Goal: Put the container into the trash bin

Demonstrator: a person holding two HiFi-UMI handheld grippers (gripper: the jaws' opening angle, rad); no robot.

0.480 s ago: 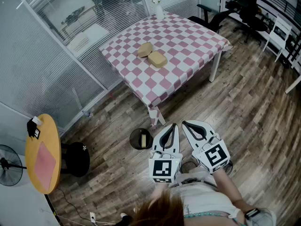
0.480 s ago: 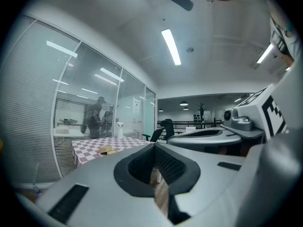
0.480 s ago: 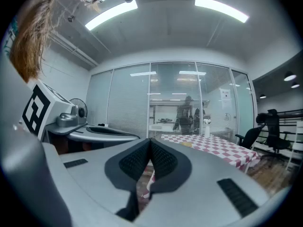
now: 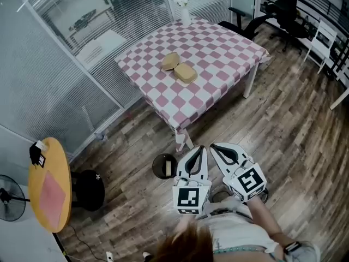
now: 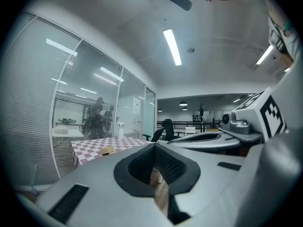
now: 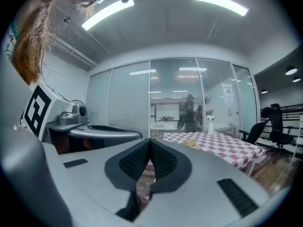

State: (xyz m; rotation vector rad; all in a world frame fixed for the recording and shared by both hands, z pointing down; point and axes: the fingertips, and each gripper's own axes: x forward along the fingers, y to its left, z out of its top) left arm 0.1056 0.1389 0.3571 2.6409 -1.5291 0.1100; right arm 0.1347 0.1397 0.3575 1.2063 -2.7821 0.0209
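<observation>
Evidently empty, the left gripper and right gripper have their jaws closed. The container lies on the checkered tabletop; the trash bin stands on the floor near its corner.

head view steeply down; gripper views level; all share table

The trash bin is being partly covered by the left gripper, lower centre. The fan is being cut by the left edge. The container is being shown too small for detail.
</observation>
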